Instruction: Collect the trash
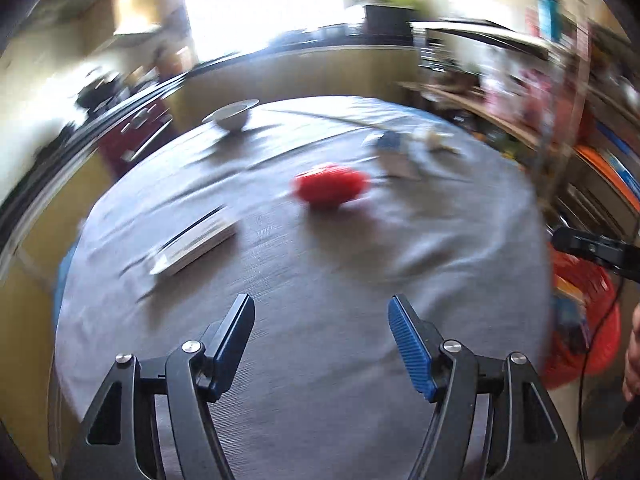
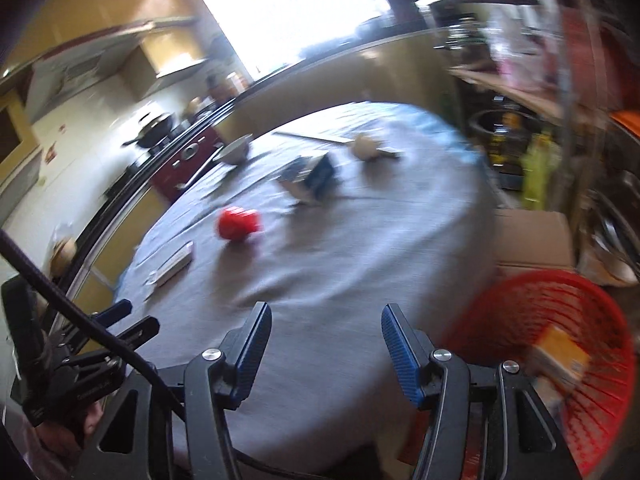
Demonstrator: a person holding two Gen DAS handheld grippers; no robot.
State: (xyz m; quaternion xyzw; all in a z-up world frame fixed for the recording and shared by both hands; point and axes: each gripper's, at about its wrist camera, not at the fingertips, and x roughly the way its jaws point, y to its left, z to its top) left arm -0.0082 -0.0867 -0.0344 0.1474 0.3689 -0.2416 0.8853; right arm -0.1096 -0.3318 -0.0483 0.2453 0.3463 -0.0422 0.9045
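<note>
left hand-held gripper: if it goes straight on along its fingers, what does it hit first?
Probably bare grey tablecloth: the left hand-held gripper is open, empty and angled down at it. The red crumpled item lies farther along that line. Blur makes depth uncertain.

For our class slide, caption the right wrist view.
Open right hand-held gripper above grey-clothed table holding a red object; red basket alongside.
</note>
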